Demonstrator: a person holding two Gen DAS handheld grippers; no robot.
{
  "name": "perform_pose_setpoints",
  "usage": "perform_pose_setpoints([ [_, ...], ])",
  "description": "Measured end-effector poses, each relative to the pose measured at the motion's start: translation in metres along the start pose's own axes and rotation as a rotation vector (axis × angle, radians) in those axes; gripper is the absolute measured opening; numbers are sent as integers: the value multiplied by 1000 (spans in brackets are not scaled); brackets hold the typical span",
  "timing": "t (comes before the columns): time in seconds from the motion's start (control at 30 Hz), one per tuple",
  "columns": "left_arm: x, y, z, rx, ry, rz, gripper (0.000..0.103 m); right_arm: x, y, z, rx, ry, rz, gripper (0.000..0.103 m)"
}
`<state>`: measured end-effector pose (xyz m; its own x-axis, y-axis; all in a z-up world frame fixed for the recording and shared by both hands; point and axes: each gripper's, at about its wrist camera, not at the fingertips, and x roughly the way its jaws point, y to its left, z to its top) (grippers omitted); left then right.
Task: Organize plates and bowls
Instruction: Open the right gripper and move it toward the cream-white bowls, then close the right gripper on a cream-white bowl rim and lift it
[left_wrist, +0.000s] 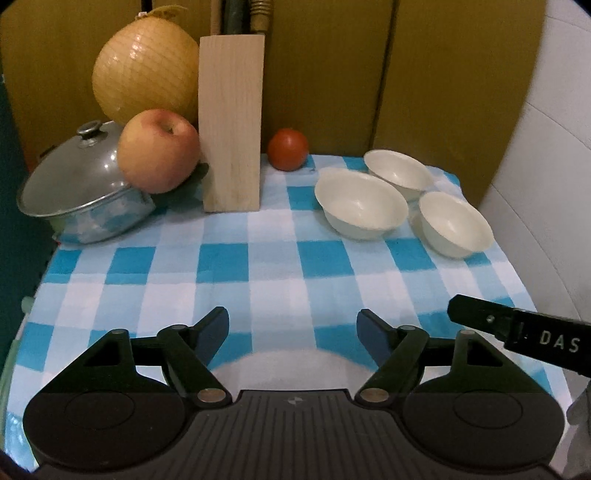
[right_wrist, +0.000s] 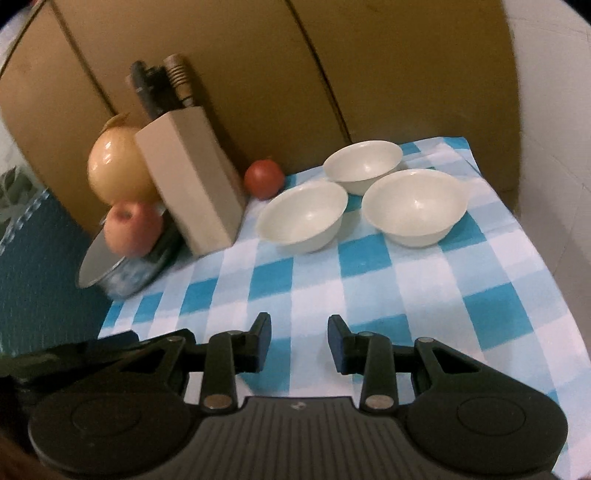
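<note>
Three empty cream bowls stand close together at the back right of the blue-checked cloth: a left bowl (left_wrist: 360, 203) (right_wrist: 303, 216), a rear bowl (left_wrist: 399, 173) (right_wrist: 364, 162) and a right bowl (left_wrist: 456, 223) (right_wrist: 413, 205). My left gripper (left_wrist: 292, 317) is open wide over the near part of the cloth, well short of the bowls, with nothing between its fingers. A pale rounded surface (left_wrist: 288, 365), maybe a plate, shows just below it. My right gripper (right_wrist: 299, 325) is open with a narrower gap and holds nothing. It points toward the bowls from the near side.
A wooden knife block (left_wrist: 231, 122) stands at the back, with a tomato (left_wrist: 288, 149) on its right. On its left are a steel pot (left_wrist: 85, 195), an apple (left_wrist: 159, 149) on the lid, and a netted pomelo (left_wrist: 146, 70). Cardboard panels (left_wrist: 332, 74) close the back.
</note>
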<state>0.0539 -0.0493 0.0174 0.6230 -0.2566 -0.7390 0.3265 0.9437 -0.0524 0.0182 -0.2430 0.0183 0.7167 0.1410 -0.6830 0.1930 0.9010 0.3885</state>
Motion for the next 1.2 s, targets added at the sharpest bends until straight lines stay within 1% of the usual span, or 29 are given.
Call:
perform_pose_setpoints([
  [0.1, 12, 0, 16, -19, 8, -11, 82, 14, 2, 19, -9, -23, -22, 33],
  [0.17, 23, 1, 28, -49, 16, -14, 82, 26, 1, 32, 7, -32, -30, 33],
  [0.23, 33, 3, 40, -72, 17, -16, 82, 40, -2, 44, 37, -22, -30, 33],
  [0.33, 50, 3, 55, -81, 18, 3, 81, 58, -6, 57, 73, -7, -41, 33],
  [0.4, 61, 2, 65, -90, 18, 2, 81, 68, -7, 62, 85, -1, -54, 33],
  [0.53, 86, -2, 84, -106, 37, -22, 82, 88, -16, 70, 130, 26, -81, 33],
  [0.67, 111, -7, 95, -113, 55, -26, 81, 105, -28, 71, 220, 69, -46, 33],
  [0.77, 127, -9, 95, -104, 81, -13, 80, 114, -29, 74, 224, 73, -44, 33],
  [0.83, 136, -9, 96, -98, 94, -10, 78, 120, -29, 75, 224, 77, -50, 32],
  [0.93, 146, -10, 93, -91, 116, 13, 70, 134, -29, 74, 231, 102, -57, 32],
  [1.0, 151, -9, 94, -89, 123, 16, 64, 140, -29, 73, 232, 117, -49, 29],
  [1.03, 151, -7, 94, -89, 125, 13, 63, 142, -28, 73, 226, 118, -50, 25],
  [1.07, 152, -7, 94, -88, 129, 5, 59, 143, -28, 73, 217, 118, -52, 22],
  [1.1, 153, -7, 94, -82, 135, -5, 52, 144, -27, 73, 214, 123, -51, 20],
  [1.13, 155, -8, 93, -74, 141, -10, 48, 145, -26, 73, 214, 129, -46, 18],
  [1.17, 155, -10, 92, -65, 148, -11, 41, 145, -26, 74, 213, 132, -41, 16],
  [1.2, 156, -11, 91, -60, 155, -10, 36, 144, -26, 74, 208, 133, -36, 15],
])
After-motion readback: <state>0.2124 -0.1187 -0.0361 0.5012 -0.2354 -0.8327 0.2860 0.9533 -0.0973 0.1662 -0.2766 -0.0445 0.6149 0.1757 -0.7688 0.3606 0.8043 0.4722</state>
